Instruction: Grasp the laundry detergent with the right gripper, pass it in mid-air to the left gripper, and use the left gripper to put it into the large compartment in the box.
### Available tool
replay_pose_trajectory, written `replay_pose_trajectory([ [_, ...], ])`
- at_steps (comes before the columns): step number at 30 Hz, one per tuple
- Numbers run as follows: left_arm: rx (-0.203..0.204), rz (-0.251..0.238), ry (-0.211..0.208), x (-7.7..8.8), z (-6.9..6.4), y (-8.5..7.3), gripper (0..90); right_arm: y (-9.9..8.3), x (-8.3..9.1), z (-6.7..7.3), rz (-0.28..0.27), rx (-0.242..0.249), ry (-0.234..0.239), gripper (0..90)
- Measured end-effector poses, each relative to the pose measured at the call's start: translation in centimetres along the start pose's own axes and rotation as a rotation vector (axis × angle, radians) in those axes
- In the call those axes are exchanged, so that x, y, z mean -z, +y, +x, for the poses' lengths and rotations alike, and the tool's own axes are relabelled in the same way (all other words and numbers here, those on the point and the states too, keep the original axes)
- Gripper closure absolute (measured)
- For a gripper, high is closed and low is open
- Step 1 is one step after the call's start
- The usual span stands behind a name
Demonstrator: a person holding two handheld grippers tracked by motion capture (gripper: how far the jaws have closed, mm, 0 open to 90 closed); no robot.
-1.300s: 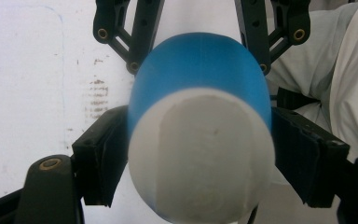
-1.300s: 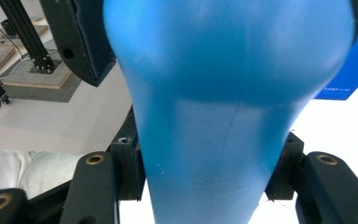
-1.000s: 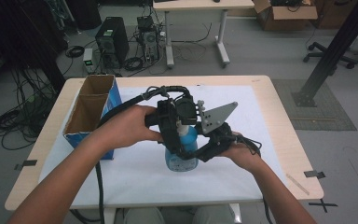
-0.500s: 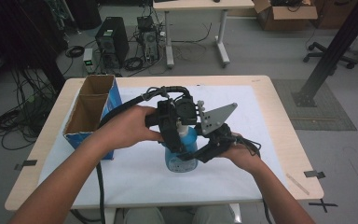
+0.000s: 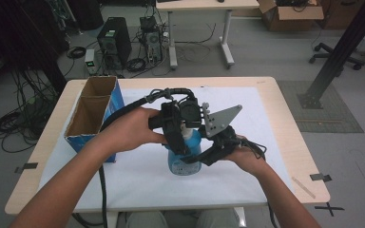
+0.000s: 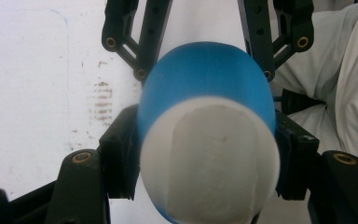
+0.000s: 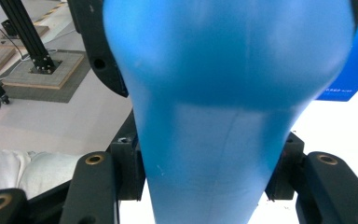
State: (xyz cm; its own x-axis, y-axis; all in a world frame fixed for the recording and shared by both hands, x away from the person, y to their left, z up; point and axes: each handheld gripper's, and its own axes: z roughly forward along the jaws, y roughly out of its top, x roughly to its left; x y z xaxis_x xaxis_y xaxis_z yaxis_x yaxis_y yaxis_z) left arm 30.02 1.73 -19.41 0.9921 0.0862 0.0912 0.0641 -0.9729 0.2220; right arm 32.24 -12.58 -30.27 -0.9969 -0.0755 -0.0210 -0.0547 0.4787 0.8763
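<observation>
Blue bottle [image 5: 185, 154] stands upright on the worktop [image 5: 275, 123]. Right gripper [image 7: 205, 177] is clamped on its body, steadying it; left gripper [image 6: 207, 154], jaws just closed, clamps the white cap [image 6: 209, 158], likely for unscrewing.

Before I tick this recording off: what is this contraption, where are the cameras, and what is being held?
A person holds a hand-operated two-jaw gripper in each hand. One camera looks down from above; one rides on each gripper. On the white-covered wooden table stand an open blue cardboard box and a blue translucent plastic bottle. The left gripper, whose jaws have just been closing, clamps the bottle's white cap; the right gripper clamps its body.
</observation>
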Motion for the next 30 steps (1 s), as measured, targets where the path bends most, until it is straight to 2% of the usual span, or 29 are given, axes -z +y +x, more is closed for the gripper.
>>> replay_pose_trajectory([
  [4,0.006,0.0,0.006,0.2,-0.1,0.1,38.1,0.1,0.1,0.0,0.004,0.002,0.005,42.9],
  [5,0.02,0.004,0.003,0.3,0.0,0.1,38.1,0.1,0.2,0.1,0.002,0.008,-0.003,40.4],
  [6,0.031,0.009,-0.001,0.4,0.1,0.1,38.1,0.0,0.3,0.1,0.003,0.007,-0.008,32.5],
  [8,0.045,-0.003,0.005,0.7,0.2,-0.1,38.1,-0.3,0.8,0.0,0.018,-0.02,-0.027,25.9],
  [10,0.048,0.005,0.009,0.8,0.2,-0.2,38.1,-0.7,1.1,-0.1,0.022,-0.032,-0.027,25.0],
  [11,0.058,0.009,0.013,0.9,0.2,-0.3,38.1,-1.3,2.0,-0.1,0.026,-0.056,-0.038,22.3],
  [16,0.078,0.024,0.026,1.2,0.4,-0.7,38.1,-2.7,4.2,-0.1,0.036,-0.107,-0.081,16.7],
  [19,0.094,0.035,0.038,1.4,0.5,-0.8,38.1,-3.1,5.2,-0.1,0.04,-0.128,-0.098,15.6],
  [23,0.125,0.039,0.056,2.1,0.8,-1.1,38.1,-3.9,7.1,0.0,0.088,-0.152,-0.147,14.2],
  [24,0.15,0.042,0.065,2.4,0.9,-1.2,38.1,-4.1,7.5,0.0,0.095,-0.158,-0.153,14.3],
  [25,0.15,0.042,0.065,2.4,0.9,-1.2,38.1,-4.2,7.9,0.0,0.103,-0.166,-0.159,14.1],
  [30,0.209,0.059,0.099,3.3,1.3,-1.5,38.1,-4.7,9.4,-0.1,0.147,-0.187,-0.191,13.0],
])
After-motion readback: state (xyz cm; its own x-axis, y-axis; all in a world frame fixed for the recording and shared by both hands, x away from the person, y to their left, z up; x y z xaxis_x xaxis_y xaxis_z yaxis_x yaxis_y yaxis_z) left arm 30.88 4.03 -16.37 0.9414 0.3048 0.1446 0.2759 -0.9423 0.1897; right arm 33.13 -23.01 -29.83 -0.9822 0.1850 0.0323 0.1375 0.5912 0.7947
